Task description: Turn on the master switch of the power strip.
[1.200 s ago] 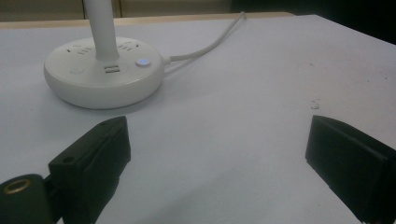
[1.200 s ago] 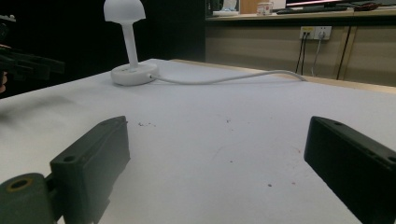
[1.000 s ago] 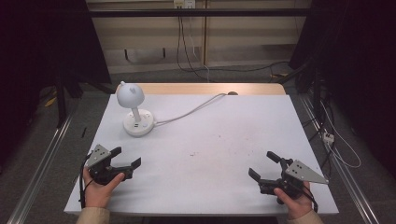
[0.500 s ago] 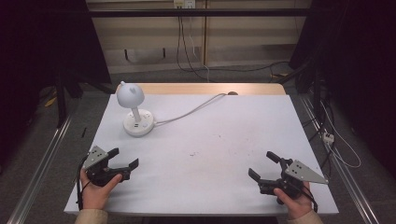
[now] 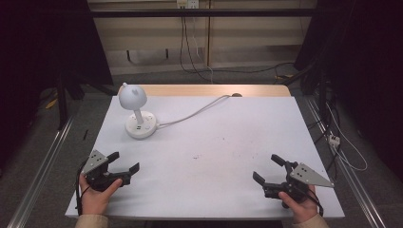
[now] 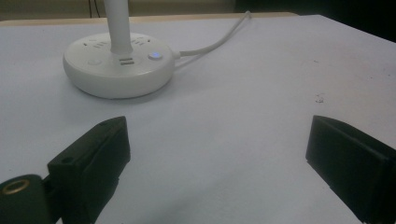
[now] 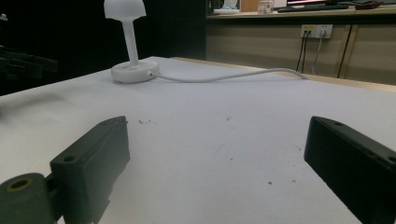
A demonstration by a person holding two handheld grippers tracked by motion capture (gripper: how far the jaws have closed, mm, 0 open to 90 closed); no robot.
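A white desk lamp [image 5: 137, 114] with a dome shade stands on its round base at the table's far left. Its white cable [image 5: 199, 108] runs to the back edge. My left gripper [image 5: 126, 160] is held low at the front left, open and holding nothing, and points toward the table's middle. In the left gripper view the lamp base [image 6: 119, 65] with its small lit button lies just beyond the open gripper [image 6: 219, 140]. My right gripper [image 5: 265, 167] is open at the front right. In the right gripper view the lamp [image 7: 130, 42] stands far off beyond the gripper [image 7: 217, 140].
The white table top [image 5: 218, 142] bears a few small dark specks near the middle. A wooden strip [image 5: 209, 90] borders the back edge. Cables and a wall socket [image 5: 187, 4] lie behind the table, and metal rails run along both sides.
My left gripper has drifted slightly left, staying open. The right gripper and the lamp have not moved.
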